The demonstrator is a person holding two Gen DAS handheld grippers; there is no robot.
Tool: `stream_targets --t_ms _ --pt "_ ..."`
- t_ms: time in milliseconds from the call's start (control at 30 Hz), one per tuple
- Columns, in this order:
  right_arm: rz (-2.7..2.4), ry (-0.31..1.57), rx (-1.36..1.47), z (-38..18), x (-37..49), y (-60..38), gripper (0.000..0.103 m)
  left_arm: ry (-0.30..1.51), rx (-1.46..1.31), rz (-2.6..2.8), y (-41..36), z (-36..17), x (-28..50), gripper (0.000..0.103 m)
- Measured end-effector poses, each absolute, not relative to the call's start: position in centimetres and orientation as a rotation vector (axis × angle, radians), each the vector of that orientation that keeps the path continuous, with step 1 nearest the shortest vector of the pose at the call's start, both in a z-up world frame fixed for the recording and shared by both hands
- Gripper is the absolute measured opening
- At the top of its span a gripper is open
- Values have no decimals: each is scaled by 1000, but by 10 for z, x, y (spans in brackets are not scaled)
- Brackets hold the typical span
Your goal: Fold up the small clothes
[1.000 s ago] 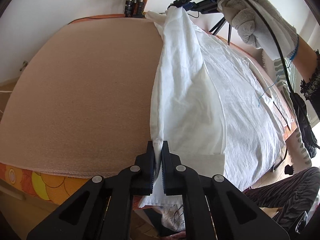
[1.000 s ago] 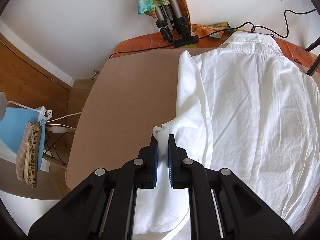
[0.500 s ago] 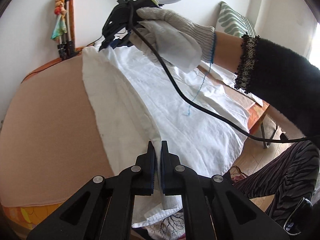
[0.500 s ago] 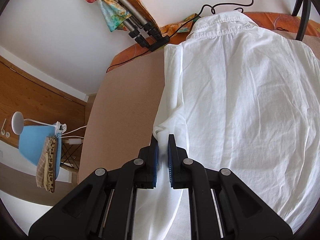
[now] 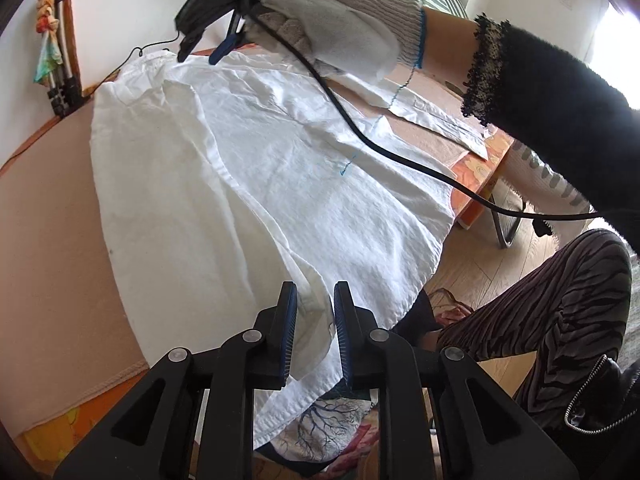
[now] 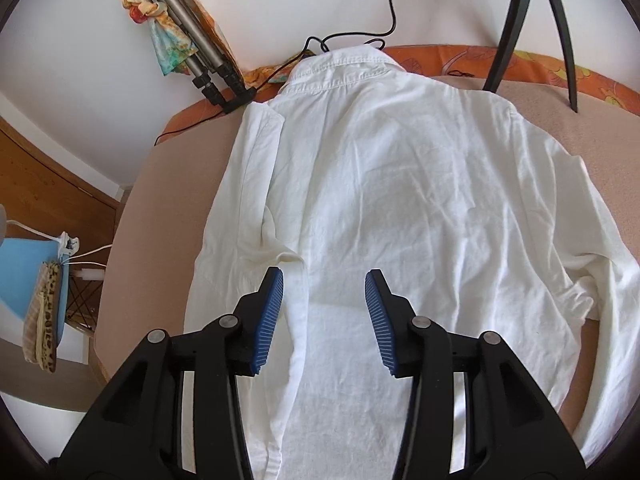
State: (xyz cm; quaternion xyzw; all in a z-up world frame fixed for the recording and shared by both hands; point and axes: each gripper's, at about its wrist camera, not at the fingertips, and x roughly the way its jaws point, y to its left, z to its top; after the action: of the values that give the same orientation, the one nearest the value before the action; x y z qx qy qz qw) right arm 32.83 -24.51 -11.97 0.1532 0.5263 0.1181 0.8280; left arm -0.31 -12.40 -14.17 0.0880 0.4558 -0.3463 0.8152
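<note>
My left gripper (image 5: pixel 315 312) has just been opening: its jaws stand a little apart with the white shirt (image 5: pixel 256 184)'s hem corner lying loose between them, the pads no longer pinching it. My right gripper (image 6: pixel 324 312) has also just been opening and is now released wide, hovering over the shirt's back with nothing between its blue pads (image 6: pixel 269 320).

The shirt lies back-up on the tan padded table (image 6: pixel 160 208), its near hem hanging over the table edge, its left side and sleeve (image 6: pixel 244 200) folded in over the body, collar (image 6: pixel 340 64) at the far end by the wall. The other sleeve (image 6: pixel 576 276) bunches out on the right side, not yet folded.

I judge the cotton light, limp and creasing easily; it should sag wherever it is unsupported. Seams, the cuff and the hem look the firmest places to pinch. Beyond the collar a folded tripod (image 6: pixel 192 40) leans against the wall.
</note>
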Motion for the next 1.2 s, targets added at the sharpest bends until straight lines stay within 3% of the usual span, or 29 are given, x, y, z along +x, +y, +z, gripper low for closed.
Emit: stream_targets --t_ms 400,467,567,800,900,1200 --pt "30 983 320 -63 181 -413 50 890 105 -705 -157 -104 11 17" --pt "-32 995 330 -67 160 -446 50 888 116 -710 -171 -101 15 20" --pt "-99 1016 368 -80 126 -494 50 874 122 -742 -196 -98 19 35" --pt "-186 1077 442 -126 61 -566 50 906 118 -810 -250 -107 30 35" --pt "-208 1106 454 -147 43 -580 57 954 119 -807 -263 -116 41 35" --pt "-249 1127 391 -177 25 -574 57 1029 139 -714 -257 -138 70 35"
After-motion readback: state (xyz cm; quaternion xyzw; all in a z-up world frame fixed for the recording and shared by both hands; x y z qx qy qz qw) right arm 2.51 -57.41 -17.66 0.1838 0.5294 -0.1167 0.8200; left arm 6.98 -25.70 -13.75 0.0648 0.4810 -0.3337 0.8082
